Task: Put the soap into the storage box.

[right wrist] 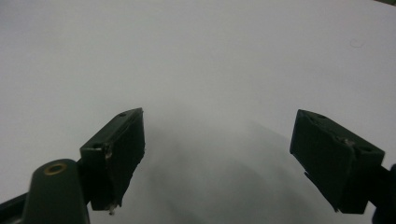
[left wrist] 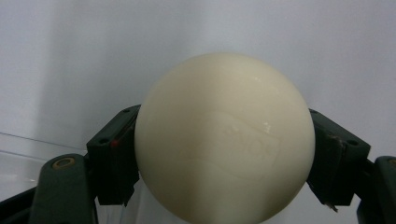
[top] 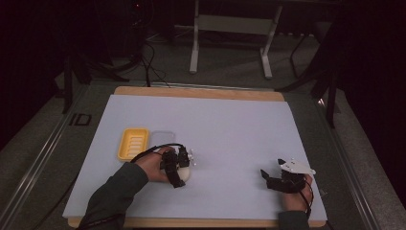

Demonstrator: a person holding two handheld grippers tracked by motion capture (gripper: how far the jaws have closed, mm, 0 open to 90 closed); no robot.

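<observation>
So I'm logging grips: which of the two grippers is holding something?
The left gripper, by the yellow tray: its jaws press a cream soap bar from both sides. The right gripper is open, with bare table between its jaws.

Cream oval soap bar (left wrist: 224,140) in left tongs (left wrist: 224,158)

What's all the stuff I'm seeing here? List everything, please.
soap bar: one, cream, rounded, faint embossed mark, gripped between the left gripper's fingers.
soap dish: one, yellow, ribbed, left part of the sheet.
clear lid: one, transparent, right beside the dish.
sheet: one, pale lavender, covering the table.
table: one, wooden, edges showing.
metal frame: one, white, on the floor beyond.
left gripper: black, fingers closed on the soap.
right gripper: black, fingers apart, nothing between them.
</observation>
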